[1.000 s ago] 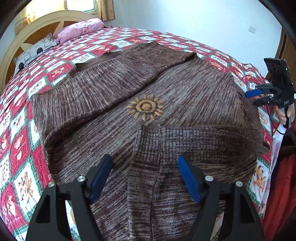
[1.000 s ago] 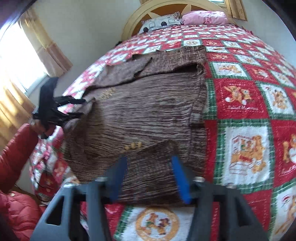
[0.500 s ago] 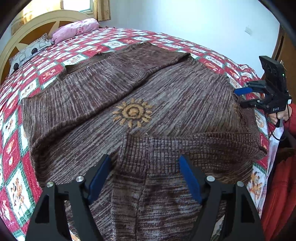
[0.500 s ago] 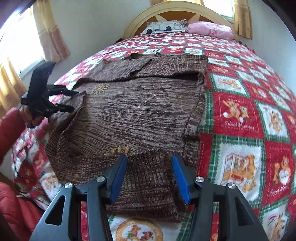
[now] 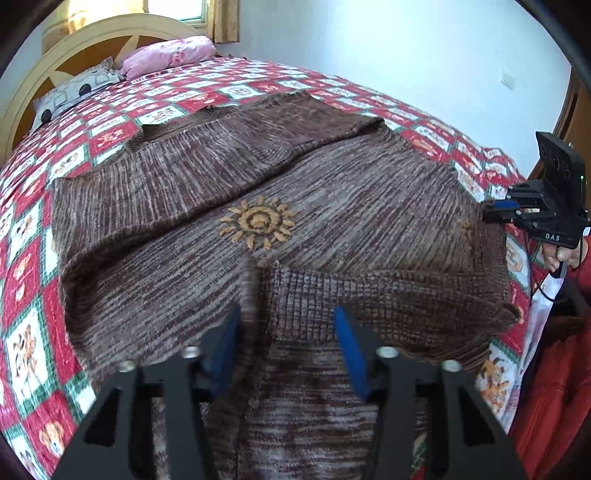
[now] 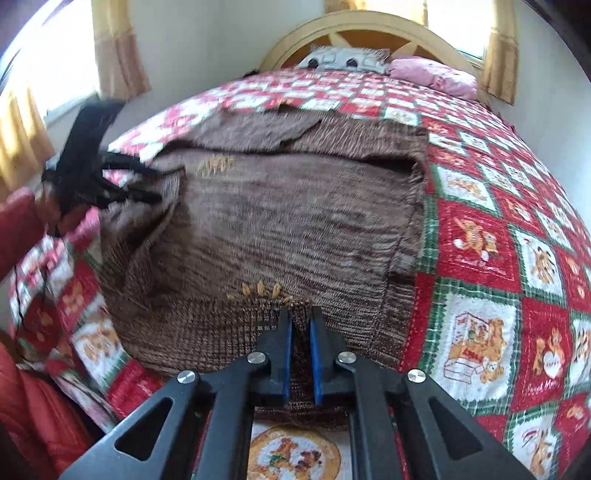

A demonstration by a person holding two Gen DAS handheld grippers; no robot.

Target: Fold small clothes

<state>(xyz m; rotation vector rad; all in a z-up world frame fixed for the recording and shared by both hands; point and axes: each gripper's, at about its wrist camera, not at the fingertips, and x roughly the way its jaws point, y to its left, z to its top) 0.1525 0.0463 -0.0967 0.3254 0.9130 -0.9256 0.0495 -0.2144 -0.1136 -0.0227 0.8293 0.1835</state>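
Both pairs of blue pads stand closer together than a moment ago; the left gripper [image 5: 286,350], at six o'clock in its own view, is closing, with a raised fold of the brown knitted sweater with orange sun embroidery [image 5: 332,214] between its pads; whether the pads already press on the knit I cannot tell, since a wide band of wool shows between them; the right gripper [image 6: 300,345], at six o'clock in the right wrist view, has its jaws almost together, and a thin ridge of the ribbed hem is pinched between the blue pads [image 6: 286,354]; in the left wrist view this same tool appears at three o'clock, at the sweater's edge, with a hand [image 5: 561,256] below it and a red padded sleeve [image 5: 550,387] toward four o'clock; in the right wrist view the left tool is a blurred black shape at nine o'clock, at the other end of the hem.

The sweater lies spread on the red, green and white checked bedspread with bear pictures [image 6: 491,258], its ribbed hem toward both cameras, one sleeve folded across the body toward eleven o'clock in the left view; farther away, at twelve o'clock in the right view, lie a grey patterned pillow [image 6: 345,59] and a pink pillow [image 6: 436,75], against the cream arched wooden headboard [image 6: 369,26]; yellow curtains [image 6: 118,48] hang at ten o'clock.
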